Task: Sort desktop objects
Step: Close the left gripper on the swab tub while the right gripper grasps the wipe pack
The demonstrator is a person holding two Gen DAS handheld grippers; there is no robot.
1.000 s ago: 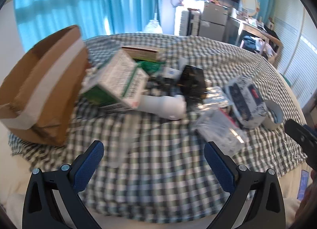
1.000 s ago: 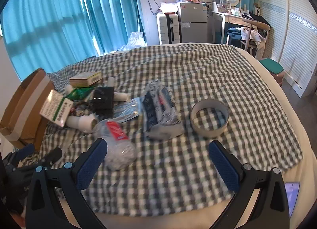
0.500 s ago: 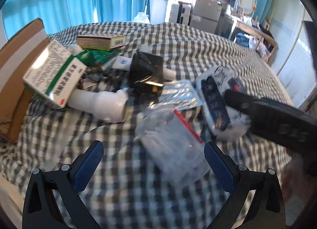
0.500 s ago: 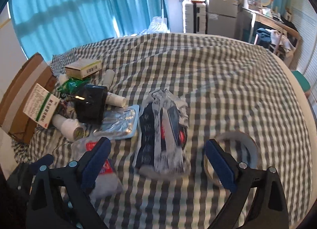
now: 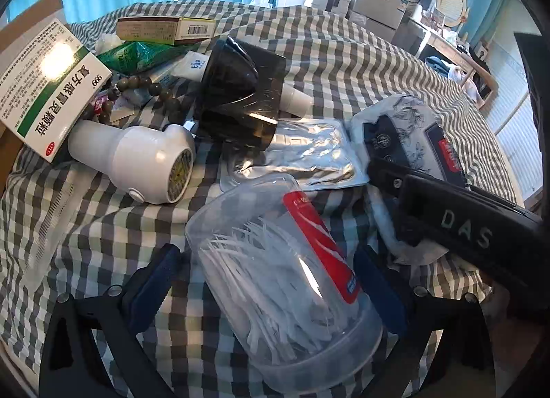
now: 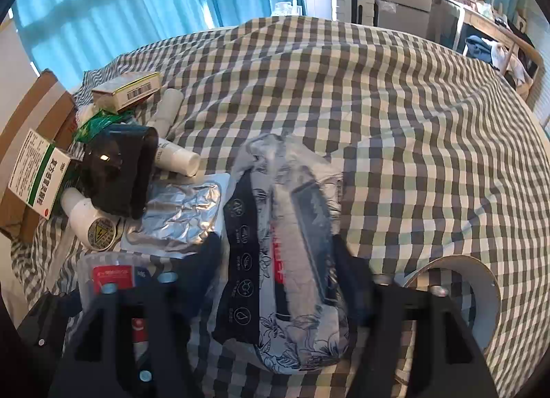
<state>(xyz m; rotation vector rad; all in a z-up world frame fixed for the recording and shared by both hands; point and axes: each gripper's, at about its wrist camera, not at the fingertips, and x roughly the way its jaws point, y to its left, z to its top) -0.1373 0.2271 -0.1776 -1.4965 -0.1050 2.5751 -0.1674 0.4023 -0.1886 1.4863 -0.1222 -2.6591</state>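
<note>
Both tongs have dropped onto the bed: left tongs stand wide around the clear tub; right tongs are closing around the patterned pouch, starting two pickups.

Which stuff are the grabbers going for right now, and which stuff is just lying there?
Being grabbed:
- clear tub of floss picks, between the open left gripper
- blue flowery packet, right gripper closing around it

Just lying there:
- white bottle
- foil pack
- tape roll
- medicine box

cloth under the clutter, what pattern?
Grey, pale green and white gingham check on the cloth; clearest in the right wrist view.
</note>
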